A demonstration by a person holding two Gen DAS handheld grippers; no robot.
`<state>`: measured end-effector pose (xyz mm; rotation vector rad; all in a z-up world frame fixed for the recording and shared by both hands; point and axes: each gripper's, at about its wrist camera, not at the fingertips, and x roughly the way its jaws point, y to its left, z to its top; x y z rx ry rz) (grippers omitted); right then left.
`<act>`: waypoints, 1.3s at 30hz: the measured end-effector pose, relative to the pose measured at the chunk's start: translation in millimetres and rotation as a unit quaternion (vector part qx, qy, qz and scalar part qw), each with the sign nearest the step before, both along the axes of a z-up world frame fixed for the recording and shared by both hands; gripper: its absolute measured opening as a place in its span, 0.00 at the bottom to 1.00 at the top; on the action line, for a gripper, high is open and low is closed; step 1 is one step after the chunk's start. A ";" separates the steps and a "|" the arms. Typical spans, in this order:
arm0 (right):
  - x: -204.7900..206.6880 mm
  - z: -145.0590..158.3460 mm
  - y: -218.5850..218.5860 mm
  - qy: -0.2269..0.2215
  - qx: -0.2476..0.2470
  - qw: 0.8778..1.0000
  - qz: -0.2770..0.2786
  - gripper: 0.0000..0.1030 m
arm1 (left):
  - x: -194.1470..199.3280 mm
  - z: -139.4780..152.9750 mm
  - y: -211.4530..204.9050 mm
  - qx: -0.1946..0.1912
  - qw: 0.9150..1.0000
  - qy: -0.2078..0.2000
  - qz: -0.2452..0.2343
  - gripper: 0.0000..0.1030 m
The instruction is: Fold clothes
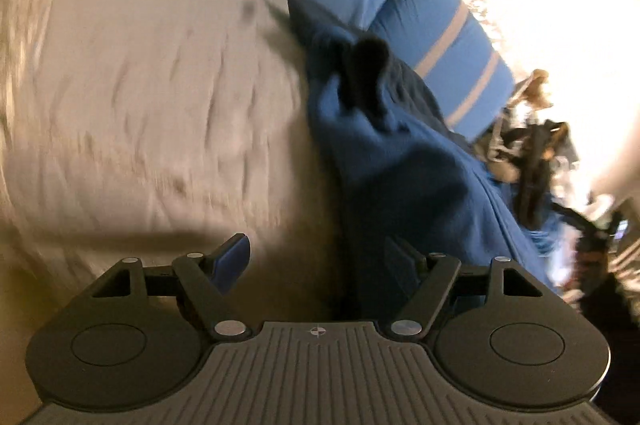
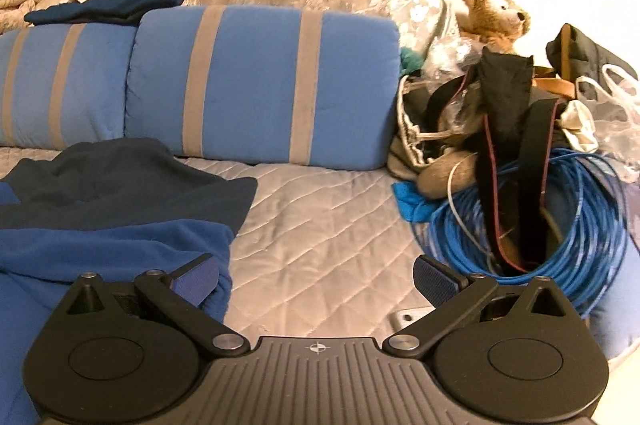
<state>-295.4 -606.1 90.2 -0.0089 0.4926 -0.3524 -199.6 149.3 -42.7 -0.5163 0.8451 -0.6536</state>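
Blue garment on a quilted bed, amid pillows and clutter.

The blue garment (image 2: 100, 225) lies crumpled on the quilt (image 2: 320, 225), its length running toward the striped pillows (image 2: 256, 85); a coiled blue cable (image 2: 580, 225), straps and a teddy bear (image 2: 496, 13) crowd the right. Left gripper (image 1: 320, 257) and right gripper (image 2: 316, 277) both gape, holding nothing.

Both the left tool (image 1: 320, 261) and right tool (image 2: 316, 283) have fingers spread wide, gripping nothing.
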 end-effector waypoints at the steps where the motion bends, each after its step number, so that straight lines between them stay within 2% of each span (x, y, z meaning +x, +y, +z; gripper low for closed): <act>1: -2.7 1.8 -0.4 -0.001 0.000 1.000 -0.002 1.00 | -0.2 -7.8 1.9 -0.017 1.000 0.011 -0.002 0.72; 6: -15.8 9.8 1.1 -0.003 0.002 1.000 -0.006 1.00 | 3.0 -45.7 6.6 -0.107 0.992 0.064 -0.016 0.71; 9: -22.9 13.6 4.4 -0.006 -0.003 1.000 -0.005 1.00 | 8.1 -67.6 6.1 -0.162 0.982 0.092 -0.031 0.71; 11: -26.9 14.5 6.1 -0.006 -0.003 1.000 -0.004 1.00 | 11.6 -83.2 5.5 -0.201 0.972 0.112 -0.039 0.71; 13: -30.1 14.0 7.4 -0.006 -0.004 1.000 -0.004 1.00 | 14.1 -103.0 3.5 -0.255 0.956 0.137 -0.040 0.71; 16: -34.6 12.0 8.4 -0.003 -0.005 1.000 -0.007 1.00 | 9.4 -127.2 -3.3 -0.336 0.926 0.172 -0.036 0.70; 20: -39.7 8.2 7.0 -0.001 0.000 1.000 -0.012 1.00 | -2.9 -136.5 -15.5 -0.426 0.884 0.183 -0.059 0.70; 22: -42.2 6.5 6.1 0.000 0.003 1.000 -0.014 1.00 | -10.1 -128.0 -18.0 -0.448 0.875 0.171 -0.069 0.64; 23: -43.3 5.6 5.6 0.000 0.004 1.000 -0.015 1.00 | -13.2 -121.6 -17.0 -0.451 0.875 0.163 -0.067 0.60; 29: -48.1 1.2 3.2 -0.001 0.012 1.000 -0.015 1.00 | -23.6 -77.9 4.6 -0.440 0.890 0.119 -0.023 0.42; 32: -50.6 0.3 3.5 -0.002 0.013 1.000 -0.014 1.00 | -24.8 -49.3 12.0 -0.412 0.906 0.089 -0.017 0.35; 36: -55.2 -0.4 3.3 -0.005 0.016 1.000 -0.014 1.00 | -26.0 -8.7 11.6 -0.333 0.941 0.057 -0.012 0.23; 39: -59.6 -0.9 2.8 -0.007 0.019 1.000 -0.015 1.00 | -27.7 11.5 12.7 -0.291 0.955 0.050 0.004 0.18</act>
